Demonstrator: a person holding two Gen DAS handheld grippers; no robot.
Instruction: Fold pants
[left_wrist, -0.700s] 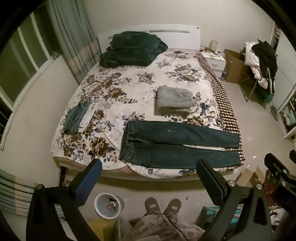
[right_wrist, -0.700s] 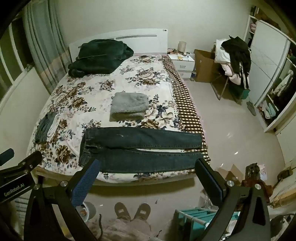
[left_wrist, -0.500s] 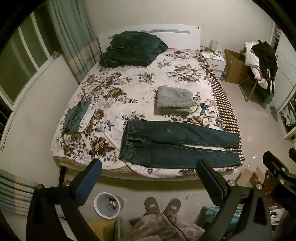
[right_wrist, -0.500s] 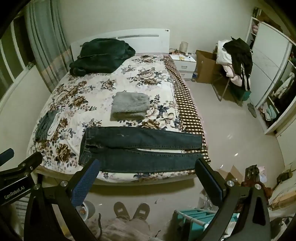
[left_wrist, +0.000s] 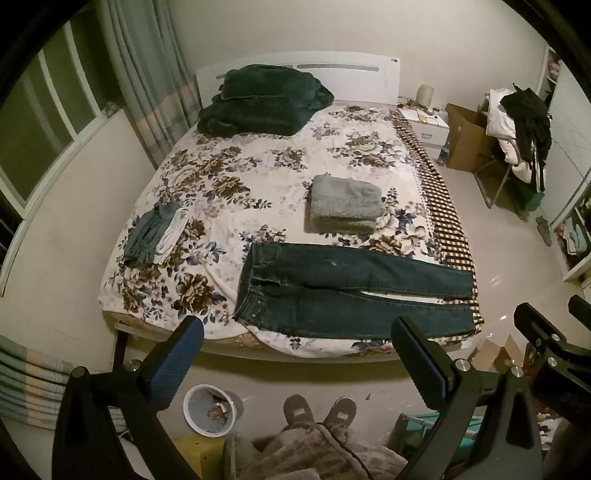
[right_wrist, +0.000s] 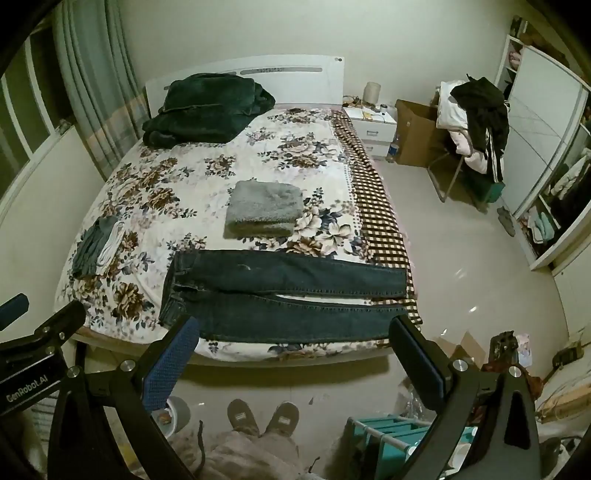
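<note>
Dark blue jeans (left_wrist: 343, 291) lie flat along the near edge of the bed (left_wrist: 258, 166), waistband to the left, both legs stretched out to the right. They show in the right wrist view too (right_wrist: 280, 291). My left gripper (left_wrist: 295, 350) is open and empty, held high above the floor short of the bed. My right gripper (right_wrist: 291, 347) is open and empty, likewise back from the bed's edge. The right gripper's body shows in the left wrist view at the far right (left_wrist: 546, 343).
A folded grey towel (left_wrist: 345, 208) lies behind the jeans. Small folded clothes (left_wrist: 155, 232) lie at the bed's left side, a dark green blanket (left_wrist: 258, 99) at the headboard. A white bin (left_wrist: 210, 413) and the person's slippers (left_wrist: 319, 410) are on the floor below.
Both grippers have drifted slightly; the view of the bed has shifted a little. The jeans have not moved.
</note>
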